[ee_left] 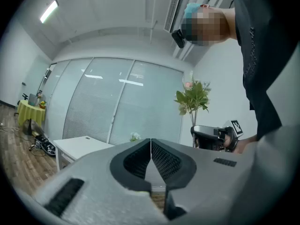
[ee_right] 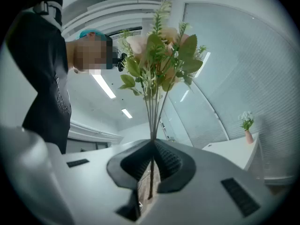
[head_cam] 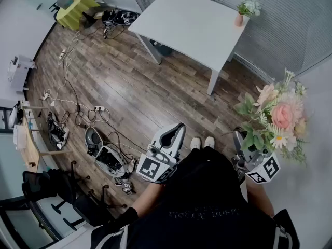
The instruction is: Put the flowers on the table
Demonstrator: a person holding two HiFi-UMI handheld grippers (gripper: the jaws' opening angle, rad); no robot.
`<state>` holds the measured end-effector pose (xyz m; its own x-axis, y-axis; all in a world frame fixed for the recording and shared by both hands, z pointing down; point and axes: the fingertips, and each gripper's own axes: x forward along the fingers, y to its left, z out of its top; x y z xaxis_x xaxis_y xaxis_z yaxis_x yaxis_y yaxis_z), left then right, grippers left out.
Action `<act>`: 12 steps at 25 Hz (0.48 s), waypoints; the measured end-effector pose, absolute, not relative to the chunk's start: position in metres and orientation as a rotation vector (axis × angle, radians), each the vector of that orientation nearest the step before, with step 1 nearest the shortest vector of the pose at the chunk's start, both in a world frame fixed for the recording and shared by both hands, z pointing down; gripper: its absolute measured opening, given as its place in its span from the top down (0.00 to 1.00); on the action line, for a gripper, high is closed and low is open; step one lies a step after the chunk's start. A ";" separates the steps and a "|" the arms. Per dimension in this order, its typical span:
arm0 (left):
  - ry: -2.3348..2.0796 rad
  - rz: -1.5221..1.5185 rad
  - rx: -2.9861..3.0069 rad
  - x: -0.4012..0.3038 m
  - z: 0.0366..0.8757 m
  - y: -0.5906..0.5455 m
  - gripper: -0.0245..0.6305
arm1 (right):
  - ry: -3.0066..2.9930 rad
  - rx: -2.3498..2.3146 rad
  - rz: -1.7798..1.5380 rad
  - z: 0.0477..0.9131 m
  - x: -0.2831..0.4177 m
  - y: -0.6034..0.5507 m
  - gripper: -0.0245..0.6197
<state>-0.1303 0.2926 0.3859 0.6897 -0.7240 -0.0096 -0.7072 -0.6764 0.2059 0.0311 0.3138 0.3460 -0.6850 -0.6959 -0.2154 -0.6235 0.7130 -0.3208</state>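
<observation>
A bouquet (head_cam: 274, 117) of pink and cream flowers with green leaves stands upright at the right of the head view. My right gripper (head_cam: 241, 139) is shut on its thin stems, which pass between the pads (ee_right: 153, 146); the blooms (ee_right: 159, 55) rise above the jaws. The left gripper (head_cam: 178, 127) is held in front of the person, jaws shut (ee_left: 150, 143) with nothing between them. The white table (head_cam: 192, 25) stands far ahead across the wooden floor. It also shows low in the left gripper view (ee_left: 79, 146) and right gripper view (ee_right: 232, 153).
A small pink vase of white flowers (head_cam: 245, 10) sits on the table's right corner. Cables, power strips and equipment (head_cam: 104, 157) litter the floor at left. A yellow-green side table (head_cam: 78, 4) stands far left, black chairs (head_cam: 57, 191) near left. Blinded glass walls (head_cam: 290, 30) run behind the table.
</observation>
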 end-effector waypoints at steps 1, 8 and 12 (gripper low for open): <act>-1.163 -0.145 2.717 -0.132 0.385 0.296 0.93 | 2.599 -1.028 -0.320 0.346 0.028 0.318 0.90; -1.186 -0.146 2.726 -0.147 0.382 0.321 0.93 | 2.607 -0.985 -0.334 0.347 0.009 0.346 0.90; -1.186 -0.136 2.736 -0.142 0.378 0.325 0.93 | 2.609 -0.983 -0.318 0.347 0.012 0.353 0.90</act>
